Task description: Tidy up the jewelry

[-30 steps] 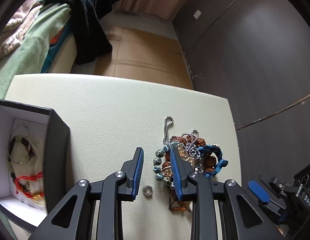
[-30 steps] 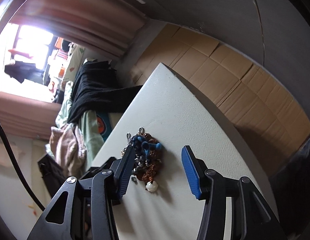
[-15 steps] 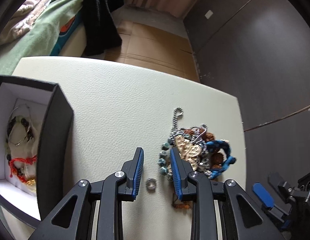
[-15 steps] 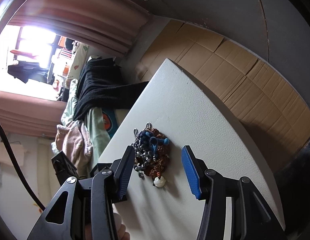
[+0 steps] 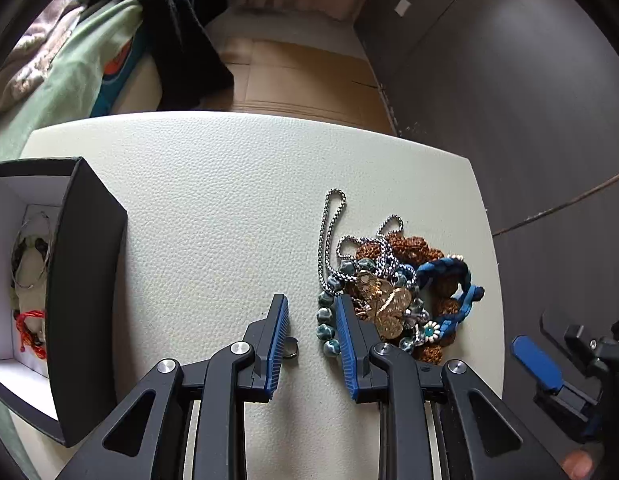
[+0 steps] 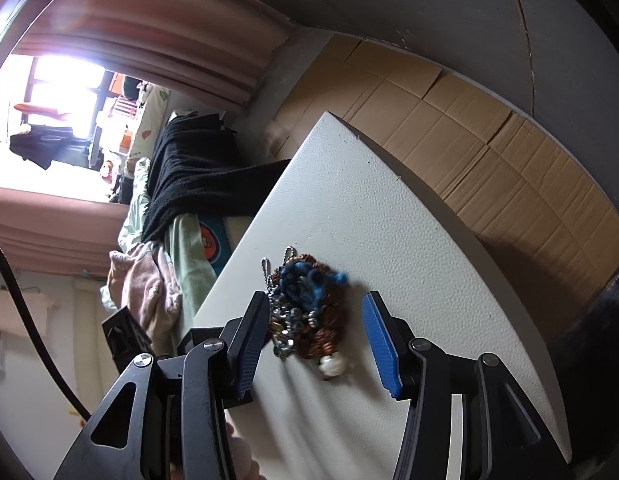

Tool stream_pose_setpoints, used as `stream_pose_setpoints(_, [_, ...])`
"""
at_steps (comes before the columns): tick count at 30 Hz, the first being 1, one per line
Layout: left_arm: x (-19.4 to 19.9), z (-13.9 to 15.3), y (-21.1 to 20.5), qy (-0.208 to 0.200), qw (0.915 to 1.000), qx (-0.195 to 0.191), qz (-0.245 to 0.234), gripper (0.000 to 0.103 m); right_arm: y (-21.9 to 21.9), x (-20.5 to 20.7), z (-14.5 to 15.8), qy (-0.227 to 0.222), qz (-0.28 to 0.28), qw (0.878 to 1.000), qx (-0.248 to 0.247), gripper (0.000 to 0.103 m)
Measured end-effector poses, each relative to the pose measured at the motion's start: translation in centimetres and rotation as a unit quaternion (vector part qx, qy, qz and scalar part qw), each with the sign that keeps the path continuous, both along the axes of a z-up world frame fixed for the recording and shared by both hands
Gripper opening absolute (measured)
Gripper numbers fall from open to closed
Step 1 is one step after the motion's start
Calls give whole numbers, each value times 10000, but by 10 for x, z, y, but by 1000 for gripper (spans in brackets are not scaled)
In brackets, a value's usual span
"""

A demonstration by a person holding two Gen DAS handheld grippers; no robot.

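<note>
Your left gripper (image 5: pixel 311 322) sits low over the white desk (image 5: pixel 213 208) with its fingers apart and nothing between the blue pads. A small silver ring (image 5: pixel 291 349) lies on the desk in that gap, right beside the left finger (whether it touches the pad, you cannot tell). The right finger rests against the edge of the jewelry pile (image 5: pixel 389 288), a tangle of a silver ball chain (image 5: pixel 329 232), green beads, brown seed beads, a gold filigree piece (image 5: pixel 385 304) and a blue braided cord (image 5: pixel 449 276). To your left stands the black box (image 5: pixel 81 280), open, white inside, with a red cord bracelet (image 5: pixel 29 330) and a thin wire hoop lying in it.

Your right gripper (image 6: pixel 315 328) hovers over the same pile (image 6: pixel 309 312) from the other side, fingers spread wide, gripping nothing. In its view the pile lies between the fingers, nearer the left one, with a white bead (image 6: pixel 332 366) at the near end. Cardboard (image 6: pixel 489 140) covers the floor past the desk.
</note>
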State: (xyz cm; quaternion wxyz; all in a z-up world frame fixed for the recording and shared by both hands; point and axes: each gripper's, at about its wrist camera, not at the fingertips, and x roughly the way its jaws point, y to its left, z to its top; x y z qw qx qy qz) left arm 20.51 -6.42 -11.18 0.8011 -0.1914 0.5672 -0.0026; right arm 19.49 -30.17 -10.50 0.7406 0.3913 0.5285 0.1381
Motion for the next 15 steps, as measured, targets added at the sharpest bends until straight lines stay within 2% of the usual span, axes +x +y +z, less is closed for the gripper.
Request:
stream_pose_setpoints(3, [-1,-2,6,105,9983,-561,114,22,2,0,-1,33,7,10000,15,51])
stream_pose_setpoints(4, [-1,-3,6,89,9979,-636,85,22,3,0,-1,36,18,10000,27,51])
stream_pose_setpoints(12, [5,-3,0,-257,9974,-676,-69,22,1,-1,-1,47,5,10000,30,51])
stream_pose_setpoints(15, [5,-2,-4,-361,9980,-489,-160,23,0,0,-2,58,0,10000,31,51])
